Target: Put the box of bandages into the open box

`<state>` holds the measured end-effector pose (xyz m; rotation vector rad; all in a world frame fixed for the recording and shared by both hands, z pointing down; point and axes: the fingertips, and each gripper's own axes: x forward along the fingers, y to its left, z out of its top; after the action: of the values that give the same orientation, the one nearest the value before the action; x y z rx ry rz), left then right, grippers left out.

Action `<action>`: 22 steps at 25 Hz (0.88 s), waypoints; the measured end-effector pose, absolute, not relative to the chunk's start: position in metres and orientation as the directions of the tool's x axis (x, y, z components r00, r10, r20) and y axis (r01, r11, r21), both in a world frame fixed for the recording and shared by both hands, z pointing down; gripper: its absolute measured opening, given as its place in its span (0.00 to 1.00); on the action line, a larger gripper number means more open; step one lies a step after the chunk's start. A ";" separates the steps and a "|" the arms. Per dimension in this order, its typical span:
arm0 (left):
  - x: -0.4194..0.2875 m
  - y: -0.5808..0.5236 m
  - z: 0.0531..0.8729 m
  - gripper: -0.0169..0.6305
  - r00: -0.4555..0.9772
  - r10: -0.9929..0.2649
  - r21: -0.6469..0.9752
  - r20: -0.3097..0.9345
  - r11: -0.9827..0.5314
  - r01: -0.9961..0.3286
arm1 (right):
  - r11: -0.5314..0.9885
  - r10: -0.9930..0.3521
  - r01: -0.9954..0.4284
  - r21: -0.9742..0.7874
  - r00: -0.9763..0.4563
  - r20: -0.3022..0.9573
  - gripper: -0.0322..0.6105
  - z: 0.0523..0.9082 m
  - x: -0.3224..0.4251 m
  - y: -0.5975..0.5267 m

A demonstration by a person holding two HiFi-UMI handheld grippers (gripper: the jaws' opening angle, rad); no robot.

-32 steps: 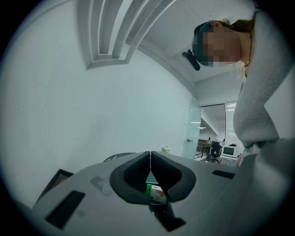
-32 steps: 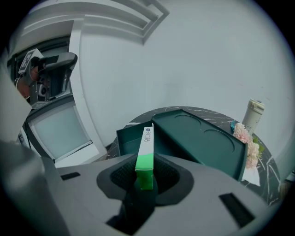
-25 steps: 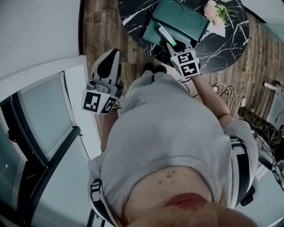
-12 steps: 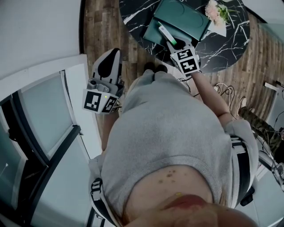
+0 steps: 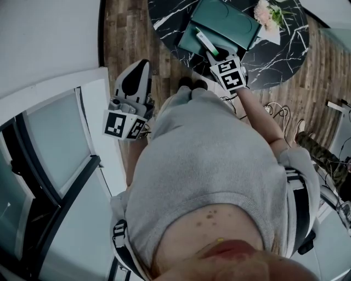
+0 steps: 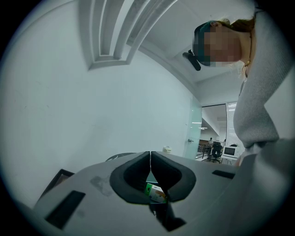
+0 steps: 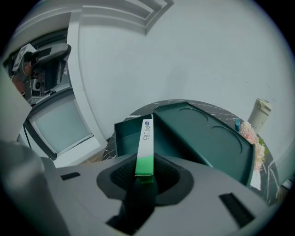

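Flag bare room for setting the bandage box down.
Bare: the dark green open box's tray, ahead of the slim white-green bandage box clamped in the right gripper; black marble table left of the tray. Crowded: pink flowers beside the raised lid.

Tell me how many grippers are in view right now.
2. The left gripper is shut, beside the person over the floor; the right gripper holds the bandage box over the open box on the table.
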<state>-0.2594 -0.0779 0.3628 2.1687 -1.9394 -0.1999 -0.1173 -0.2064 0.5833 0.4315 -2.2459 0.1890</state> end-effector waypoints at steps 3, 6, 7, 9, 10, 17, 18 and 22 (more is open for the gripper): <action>-0.259 -0.078 0.364 0.05 0.120 -0.992 0.255 0.045 -0.105 -0.961 | 0.928 -0.247 -0.372 0.007 -0.603 0.759 0.27 0.585 -0.118 -0.206; -0.258 -0.080 0.365 0.05 0.126 -0.991 0.259 0.044 -0.110 -0.960 | 0.926 -0.251 -0.376 0.007 -0.604 0.756 0.27 0.586 -0.118 -0.207; -0.257 -0.080 0.365 0.05 0.129 -0.991 0.258 0.044 -0.113 -0.959 | 0.926 -0.253 -0.378 0.007 -0.605 0.755 0.27 0.586 -0.118 -0.208; -0.255 -0.081 0.364 0.05 0.136 -0.990 0.256 0.042 -0.121 -0.959 | 0.924 -0.257 -0.382 0.007 -0.609 0.750 0.28 0.585 -0.118 -0.207; -0.255 -0.081 0.363 0.05 0.140 -0.989 0.255 0.039 -0.126 -0.959 | 0.924 -0.259 -0.383 0.008 -0.611 0.748 0.28 0.585 -0.118 -0.207; -0.252 -0.083 0.360 0.05 0.158 -0.987 0.250 0.034 -0.145 -0.957 | 0.923 -0.270 -0.386 -0.001 -0.646 0.714 0.33 0.578 -0.120 -0.206; -0.252 -0.083 0.360 0.05 0.162 -0.986 0.249 0.033 -0.149 -0.957 | 0.921 -0.272 -0.389 -0.006 -0.654 0.706 0.33 0.576 -0.120 -0.205; -0.248 -0.085 0.360 0.05 0.181 -0.983 0.250 0.032 -0.167 -0.954 | 0.913 -0.288 -0.408 -0.014 -0.670 0.684 0.34 0.566 -0.117 -0.204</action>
<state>-0.2477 -0.0855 0.3603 2.2399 -1.8730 -0.2015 -0.1175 -0.2040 0.5664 0.4934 -2.3473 0.2147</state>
